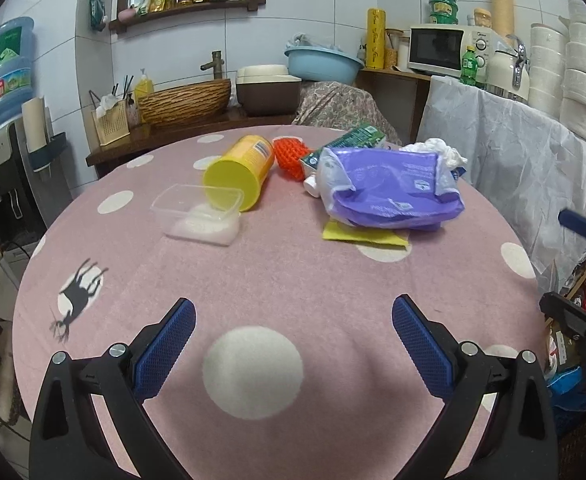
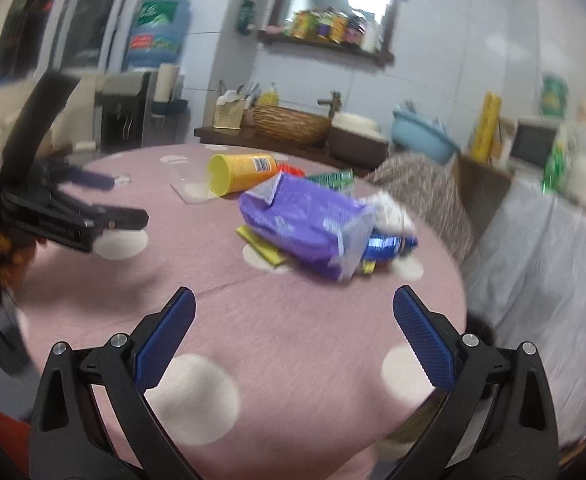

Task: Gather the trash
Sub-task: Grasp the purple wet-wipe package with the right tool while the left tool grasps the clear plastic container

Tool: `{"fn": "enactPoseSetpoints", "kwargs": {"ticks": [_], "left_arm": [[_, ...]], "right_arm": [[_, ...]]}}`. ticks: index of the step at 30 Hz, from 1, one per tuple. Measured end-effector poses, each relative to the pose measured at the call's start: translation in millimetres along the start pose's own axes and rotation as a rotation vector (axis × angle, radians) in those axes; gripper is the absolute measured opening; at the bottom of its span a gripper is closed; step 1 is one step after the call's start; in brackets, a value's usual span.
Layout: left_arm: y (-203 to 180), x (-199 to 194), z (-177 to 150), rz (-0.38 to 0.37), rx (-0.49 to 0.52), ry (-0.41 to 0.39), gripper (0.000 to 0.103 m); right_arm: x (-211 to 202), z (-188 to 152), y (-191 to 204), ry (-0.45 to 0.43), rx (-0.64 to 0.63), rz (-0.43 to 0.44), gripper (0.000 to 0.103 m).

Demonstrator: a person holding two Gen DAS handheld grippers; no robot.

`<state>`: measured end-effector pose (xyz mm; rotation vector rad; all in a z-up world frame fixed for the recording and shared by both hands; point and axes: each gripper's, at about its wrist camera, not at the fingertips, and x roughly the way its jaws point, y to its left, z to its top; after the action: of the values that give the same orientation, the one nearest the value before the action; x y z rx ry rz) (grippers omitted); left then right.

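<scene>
Trash lies on a round pink dotted table: a purple plastic wrapper, a yellow canister on its side, a clear plastic tub, an orange net, a green carton, crumpled white tissue and a yellow packet. My left gripper is open and empty over the near table edge. My right gripper is open and empty, short of the purple wrapper. The left gripper shows in the right wrist view.
A counter behind holds a wicker basin, a blue bowl and a microwave. A water dispenser stands left. A white sheet drapes at the right. Bags sit at the right edge.
</scene>
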<state>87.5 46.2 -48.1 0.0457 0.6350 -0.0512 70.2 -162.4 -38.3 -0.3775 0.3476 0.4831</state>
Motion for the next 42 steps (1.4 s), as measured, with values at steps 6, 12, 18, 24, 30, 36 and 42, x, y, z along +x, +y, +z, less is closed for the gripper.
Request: {"fn": "enactPoseSetpoints", "kwargs": {"ticks": [6,12,18,24,30,36,42], "left_arm": [[19,12,14,0.015,-0.012,0.020,0.098],[38,21,20,0.026,-0.018,0.037,0.098],[48,32,24,0.026,-0.007,0.058,0.098],[45,49,34,0.035,0.060,0.068,0.098],[42,65,54,0.060,0.128,0.075,0.085],[41,93,74,0.044,0.178,0.153,0.061],[43,120,77,0.042,0.186,0.277,0.024]], "right_arm": [[51,18,22,0.020,-0.313,-0.065,0.072],[99,21,30,0.073,-0.538,-0.123,0.054],[131,10,32,0.155,-0.693,-0.158,0.039],[143,11,23,0.191,-0.656,-0.152,0.009],[120,31,13,0.162,-0.458,-0.038,0.005],[99,46,1,0.142,-0.282,0.033,0.005],[89,49,-7,0.134,-0.179,0.065,0.005]]}}
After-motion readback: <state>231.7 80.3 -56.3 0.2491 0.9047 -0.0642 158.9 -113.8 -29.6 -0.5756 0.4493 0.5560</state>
